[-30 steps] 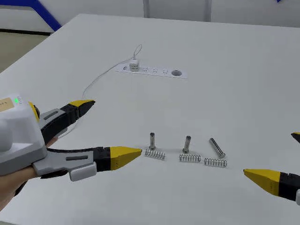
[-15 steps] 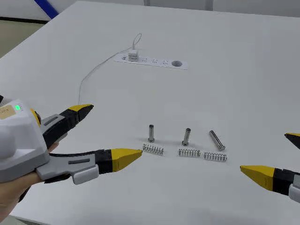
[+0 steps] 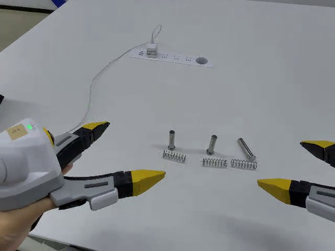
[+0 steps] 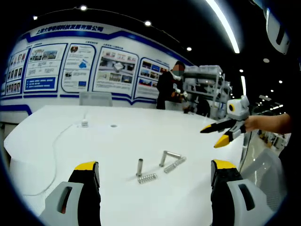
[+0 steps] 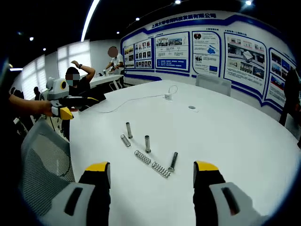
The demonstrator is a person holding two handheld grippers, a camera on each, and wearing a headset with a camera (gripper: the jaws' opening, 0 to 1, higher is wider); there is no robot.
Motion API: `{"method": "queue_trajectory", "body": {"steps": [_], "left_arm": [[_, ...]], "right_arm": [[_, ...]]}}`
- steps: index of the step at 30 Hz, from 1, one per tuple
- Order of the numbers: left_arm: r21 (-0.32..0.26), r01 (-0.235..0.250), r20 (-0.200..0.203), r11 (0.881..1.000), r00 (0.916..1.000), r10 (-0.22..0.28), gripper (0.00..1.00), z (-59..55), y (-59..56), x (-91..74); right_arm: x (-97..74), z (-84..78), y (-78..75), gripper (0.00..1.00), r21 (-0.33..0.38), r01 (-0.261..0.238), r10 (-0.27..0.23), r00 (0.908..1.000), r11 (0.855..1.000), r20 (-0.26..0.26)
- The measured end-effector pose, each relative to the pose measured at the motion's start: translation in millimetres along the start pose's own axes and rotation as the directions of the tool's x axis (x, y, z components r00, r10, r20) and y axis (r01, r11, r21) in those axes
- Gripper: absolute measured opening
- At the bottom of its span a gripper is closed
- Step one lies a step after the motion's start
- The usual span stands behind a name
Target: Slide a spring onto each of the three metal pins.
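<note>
Springs are lying loose in a row on the white counter. Left gripper and right gripper are hovering either side, both gaping wide, holding nothing. Two pins are standing upright, the third is lying flat, each just behind a spring.

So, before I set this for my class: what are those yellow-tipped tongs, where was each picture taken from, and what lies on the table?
No robot: a person holds a two-fingered gripper in each hand. The wide picture comes from a camera on the person's head; it shows the left gripper and right gripper, both with fingers open, empty. Each round picture comes from a camera on one gripper, looking between its fingers. On the table the left pin and middle pin stand upright and the right pin lies flat. The left spring, middle spring and right spring lie in front of them. Farther back is a power strip with a cable.
</note>
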State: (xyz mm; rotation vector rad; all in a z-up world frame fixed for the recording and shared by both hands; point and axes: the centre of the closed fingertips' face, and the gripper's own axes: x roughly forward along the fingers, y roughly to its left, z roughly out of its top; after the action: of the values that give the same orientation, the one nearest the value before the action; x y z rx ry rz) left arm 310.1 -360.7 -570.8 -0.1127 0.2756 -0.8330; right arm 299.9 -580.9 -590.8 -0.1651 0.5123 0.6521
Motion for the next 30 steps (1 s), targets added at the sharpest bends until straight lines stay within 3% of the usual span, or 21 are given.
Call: {"method": "queue_trajectory", "body": {"steps": [6,12,17,19,24,27,30], "left_arm": [[0.012,-0.027,0.002,1.000,0.9996,0.027,1.00,-6.2,4.1,0.9],[-0.013,-0.049,0.002,0.999,0.9988,0.049,1.00,-13.9,9.0,-0.6],[-0.033,-0.043,0.023,0.999,0.9988,0.044,1.00,-16.7,6.1,-0.8],[-0.030,-0.039,0.004,0.999,0.9992,0.039,1.00,-21.2,5.1,0.3],[-0.024,-0.020,-0.025,1.000,0.9995,0.019,1.00,-29.6,0.9,3.6],[-0.072,0.003,-0.008,0.997,1.0000,-0.004,1.00,-27.6,-5.4,5.3],[-0.065,0.007,-0.012,0.998,0.9999,-0.008,1.00,-28.3,-7.0,5.1]], "right_arm": [[4.6,-3.6,-7.2,0.69,-0.011,0.011,-0.011,0.9998,1.000,-0.019],[8.8,-3.0,-16.3,0.67,-0.012,0.022,-0.022,0.9995,1.000,-0.021],[16.9,-3.6,-22.1,0.66,-0.033,0.021,-0.022,0.9989,0.999,-0.042],[17.9,1.0,-33.7,0.63,-0.071,0.087,-0.090,0.9954,0.994,-0.032],[25.7,4.7,-34.1,0.62,-0.034,0.081,-0.082,0.9965,0.996,-0.018],[32.0,-0.3,-34.3,0.62,-0.053,0.080,-0.082,0.9957,0.995,-0.044],[37.1,-1.7,-35.0,0.59,-0.024,0.095,-0.096,0.9946,0.995,-0.039]]}}
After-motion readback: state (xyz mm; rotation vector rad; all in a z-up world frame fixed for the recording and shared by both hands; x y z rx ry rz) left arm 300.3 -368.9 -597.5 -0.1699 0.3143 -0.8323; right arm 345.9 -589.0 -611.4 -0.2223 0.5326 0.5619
